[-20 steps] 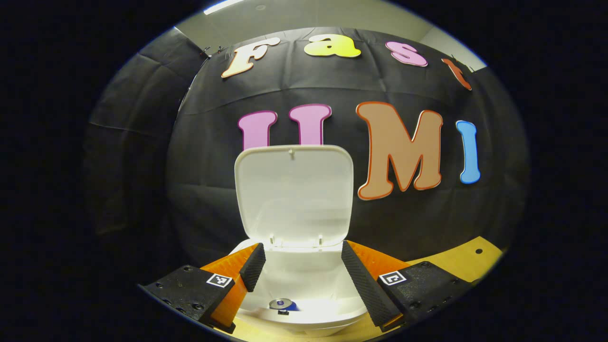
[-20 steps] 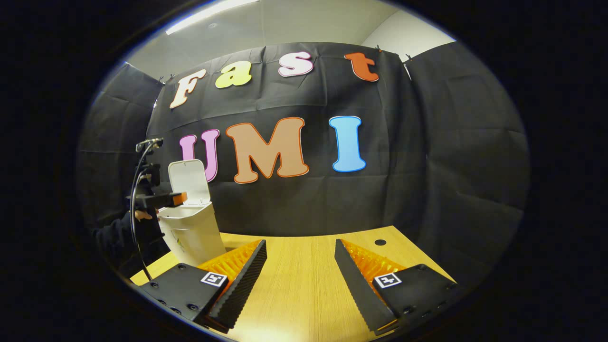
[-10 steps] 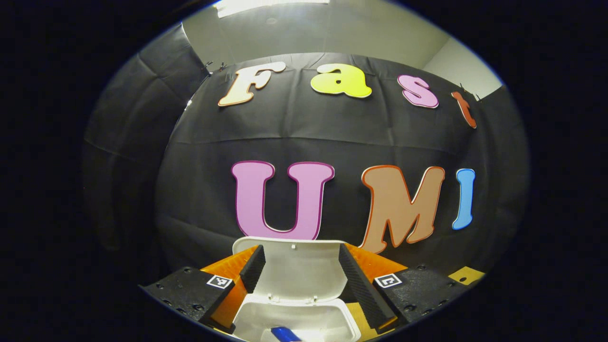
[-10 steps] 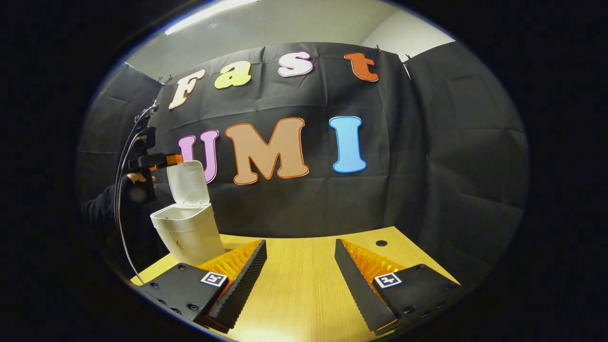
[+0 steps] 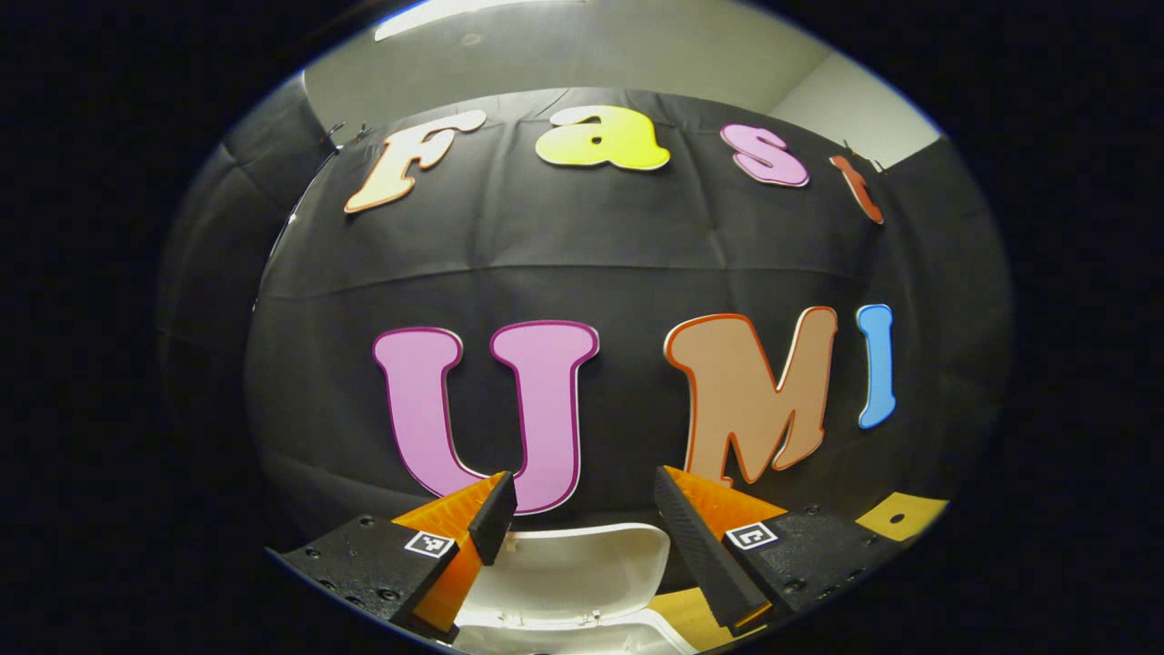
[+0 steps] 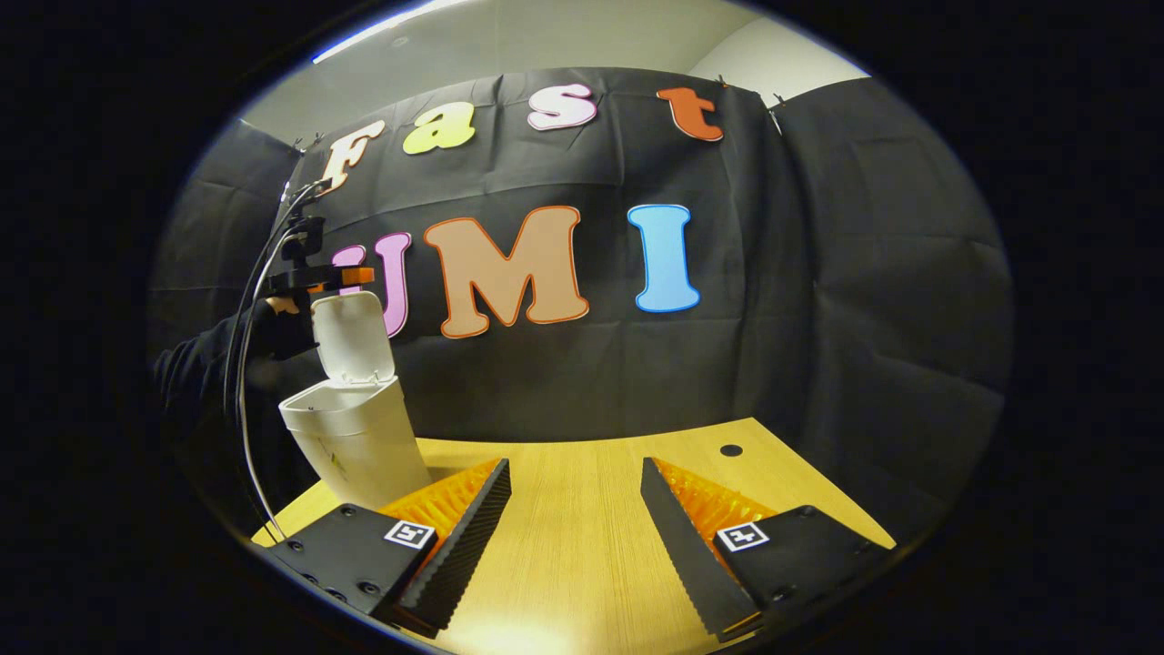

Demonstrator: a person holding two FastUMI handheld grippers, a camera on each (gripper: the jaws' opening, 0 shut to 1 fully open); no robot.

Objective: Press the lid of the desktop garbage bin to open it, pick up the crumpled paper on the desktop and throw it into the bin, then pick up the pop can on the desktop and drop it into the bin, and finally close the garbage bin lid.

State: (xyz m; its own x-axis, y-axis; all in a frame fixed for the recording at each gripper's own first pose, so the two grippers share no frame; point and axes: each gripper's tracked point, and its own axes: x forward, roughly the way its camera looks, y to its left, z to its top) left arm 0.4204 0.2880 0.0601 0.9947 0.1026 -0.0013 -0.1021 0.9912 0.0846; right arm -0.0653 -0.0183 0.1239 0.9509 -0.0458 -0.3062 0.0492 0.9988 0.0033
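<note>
Left gripper [image 5: 582, 518] spread wide, fingers bare, poised just above the top edge of the raised white lid [image 5: 573, 569]. Seen from the right gripper view: same gripper [image 6: 350, 276] and a dark sleeve [image 6: 209, 350] at the tip of the upright lid [image 6: 353, 335], white bin [image 6: 356, 441] standing open on the wooden table [image 6: 582, 555] near its left edge. Right gripper [image 6: 575, 509] also spread wide, empty, low over bare tabletop, well apart from the bin.
</note>
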